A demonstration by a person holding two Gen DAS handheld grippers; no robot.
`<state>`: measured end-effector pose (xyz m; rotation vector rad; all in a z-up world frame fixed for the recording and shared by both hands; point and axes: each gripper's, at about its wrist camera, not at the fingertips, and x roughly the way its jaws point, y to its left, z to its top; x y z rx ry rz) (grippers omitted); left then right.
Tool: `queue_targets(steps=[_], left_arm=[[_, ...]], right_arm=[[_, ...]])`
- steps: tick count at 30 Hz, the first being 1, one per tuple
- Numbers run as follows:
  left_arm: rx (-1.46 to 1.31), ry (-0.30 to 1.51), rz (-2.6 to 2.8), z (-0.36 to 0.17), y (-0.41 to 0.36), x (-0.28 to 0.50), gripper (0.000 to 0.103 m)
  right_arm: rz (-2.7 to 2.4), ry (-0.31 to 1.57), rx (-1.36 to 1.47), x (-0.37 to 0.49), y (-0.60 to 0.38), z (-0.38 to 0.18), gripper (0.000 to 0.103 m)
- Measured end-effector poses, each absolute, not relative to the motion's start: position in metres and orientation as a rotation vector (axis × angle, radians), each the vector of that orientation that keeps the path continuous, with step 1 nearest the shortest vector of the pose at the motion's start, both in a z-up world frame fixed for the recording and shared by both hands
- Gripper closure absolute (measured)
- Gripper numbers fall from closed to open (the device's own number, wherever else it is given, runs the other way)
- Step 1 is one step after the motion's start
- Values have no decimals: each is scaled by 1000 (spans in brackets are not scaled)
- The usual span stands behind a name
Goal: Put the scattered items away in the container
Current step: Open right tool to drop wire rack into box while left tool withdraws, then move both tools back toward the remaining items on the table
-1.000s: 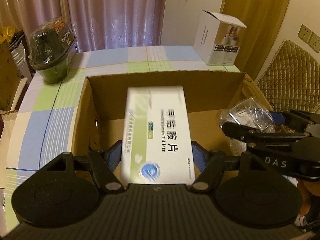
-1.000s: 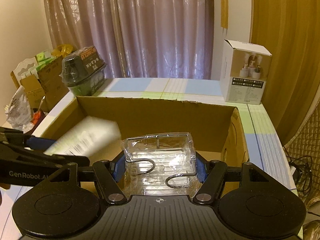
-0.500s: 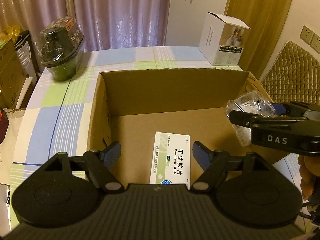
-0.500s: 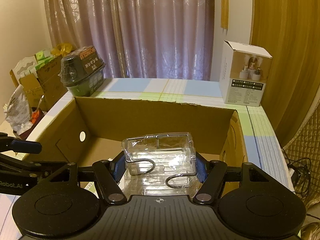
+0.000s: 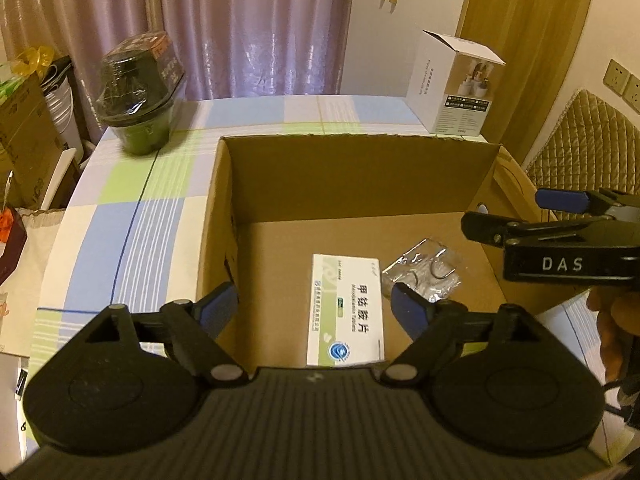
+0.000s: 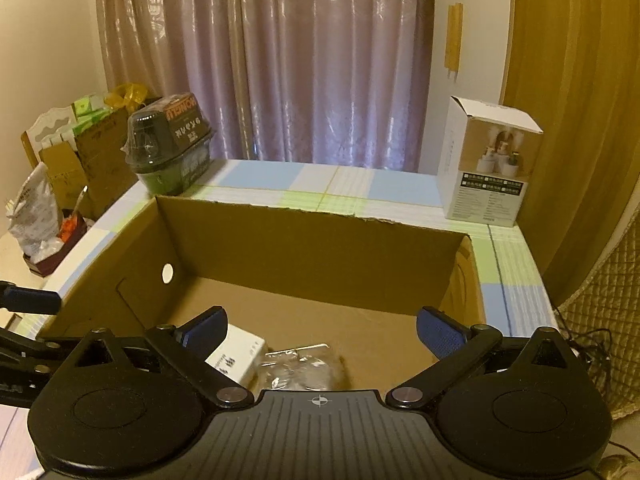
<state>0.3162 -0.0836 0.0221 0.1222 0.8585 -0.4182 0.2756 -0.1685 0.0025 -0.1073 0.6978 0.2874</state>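
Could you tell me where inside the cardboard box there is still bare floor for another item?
The cardboard box floor is bare along the far wall and left side. The near right is taken: the tablet box lies beside the clear plastic packet.

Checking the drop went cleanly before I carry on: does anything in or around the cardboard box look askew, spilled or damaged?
Nothing spilled. The tablet box and the clear plastic packet of hooks lie flat on the cardboard box floor, the packet skewed. The box's far rim is roughly torn. The dark-lidded container behind sits tilted.
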Motion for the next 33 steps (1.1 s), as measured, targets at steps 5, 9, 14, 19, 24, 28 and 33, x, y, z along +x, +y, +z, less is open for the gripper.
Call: queue_targets(steps=[5, 9, 14, 19, 24, 28, 33], left_arm=[[110, 853, -423, 31, -73, 299, 15], [98, 840, -418, 40, -64, 283, 11], [82, 835, -408, 52, -52, 261, 10], [65, 834, -411, 59, -41, 234, 6], [43, 845, -415, 62, -33, 205, 4], [14, 864, -423, 62, -28, 181, 3], [0, 872, -411, 63, -20, 151, 1]], right_arm=[[279, 696, -106, 260, -172, 14, 0], [271, 693, -109, 245, -172, 26, 0], [275, 688, -105, 222, -170, 42, 0], [277, 688, -98, 191, -171, 53, 0], [248, 715, -85, 162, -174, 59, 0], [230, 734, -54, 136, -178, 63, 0], [215, 736, -49, 102, -180, 66, 0]])
